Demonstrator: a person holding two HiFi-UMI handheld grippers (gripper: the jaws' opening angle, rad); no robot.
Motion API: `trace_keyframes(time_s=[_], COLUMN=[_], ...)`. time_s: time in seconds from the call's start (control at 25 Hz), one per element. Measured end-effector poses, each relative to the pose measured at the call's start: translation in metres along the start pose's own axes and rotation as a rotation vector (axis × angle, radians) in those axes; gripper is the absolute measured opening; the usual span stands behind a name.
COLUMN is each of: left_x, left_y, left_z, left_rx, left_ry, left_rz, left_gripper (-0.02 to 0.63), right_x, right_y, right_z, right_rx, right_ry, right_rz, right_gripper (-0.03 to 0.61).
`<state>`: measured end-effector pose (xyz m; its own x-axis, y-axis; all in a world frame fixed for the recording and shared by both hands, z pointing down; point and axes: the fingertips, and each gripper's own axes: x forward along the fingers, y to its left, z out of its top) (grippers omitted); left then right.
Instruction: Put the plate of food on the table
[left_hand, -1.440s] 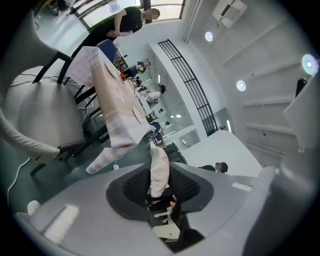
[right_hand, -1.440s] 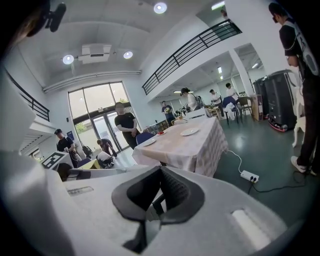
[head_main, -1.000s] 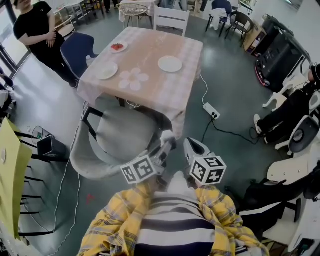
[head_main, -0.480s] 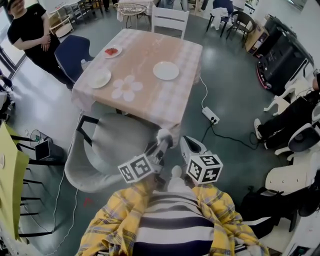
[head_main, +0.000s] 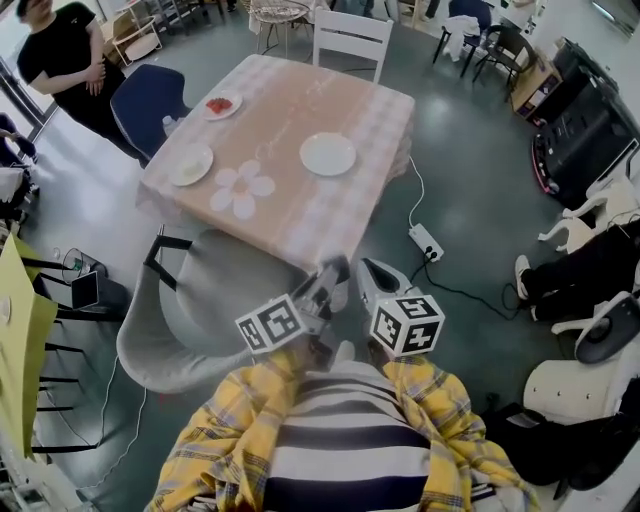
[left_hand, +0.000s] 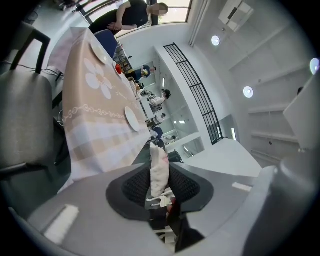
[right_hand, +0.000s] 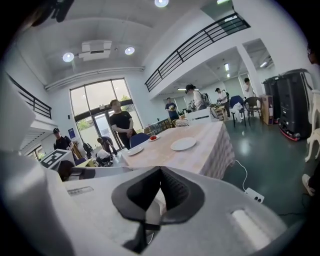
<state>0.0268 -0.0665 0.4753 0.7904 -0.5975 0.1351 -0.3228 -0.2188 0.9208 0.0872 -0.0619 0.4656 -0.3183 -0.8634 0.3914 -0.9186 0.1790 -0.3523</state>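
The left gripper (head_main: 330, 275) is clamped on a thin white piece (left_hand: 159, 167) with a pink tinge, which stands edge-on between the two dark pads (whether it is a plate's rim or something soft cannot be made out). The right gripper (head_main: 368, 272) sits just beside it on the right, its jaws closed together with nothing between them. Both are held close in front of the person's striped top, short of the near edge of the table (head_main: 290, 110) and well apart from anything lying on it.

The table wears a pink checked cloth. The plate of food (head_main: 218, 104), carrying something red, lies at the table's far left corner. An empty white plate (head_main: 327, 154) lies towards the right of the middle, and another plate (head_main: 191, 165) lies near the left edge. A flower-shaped mat (head_main: 238, 190) is between those two, nearer the near edge.

A grey chair (head_main: 190, 310) is at the table's near left side. A white chair (head_main: 350, 38) stands at the far side and a blue chair (head_main: 145, 98) at the left. A person in black (head_main: 65, 55) stands beyond the blue chair, far left. A power strip (head_main: 426, 241) lies on the floor to the right of the table, its cable trailing away
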Motion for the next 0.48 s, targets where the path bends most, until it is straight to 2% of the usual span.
trace_keyframes(time_s=[0.24,0.48], left_x=[0.038,0.056], left_y=[-0.007,-0.008], left_z=[0.009,0.024], left_rx=[-0.029,-0.013], left_ry=[-0.059,-0.099], left_rz=[-0.015,0.003], left_gripper=[0.103,0.103], right_x=[0.019,0.034], right_y=[-0.03,-0.051], right_z=[0.011,0.027], right_rx=[-0.036,-0.041], right_ry=[0.033,0.032], right_rz=[0.047,0.071], right_gripper=[-0.003,-0.003])
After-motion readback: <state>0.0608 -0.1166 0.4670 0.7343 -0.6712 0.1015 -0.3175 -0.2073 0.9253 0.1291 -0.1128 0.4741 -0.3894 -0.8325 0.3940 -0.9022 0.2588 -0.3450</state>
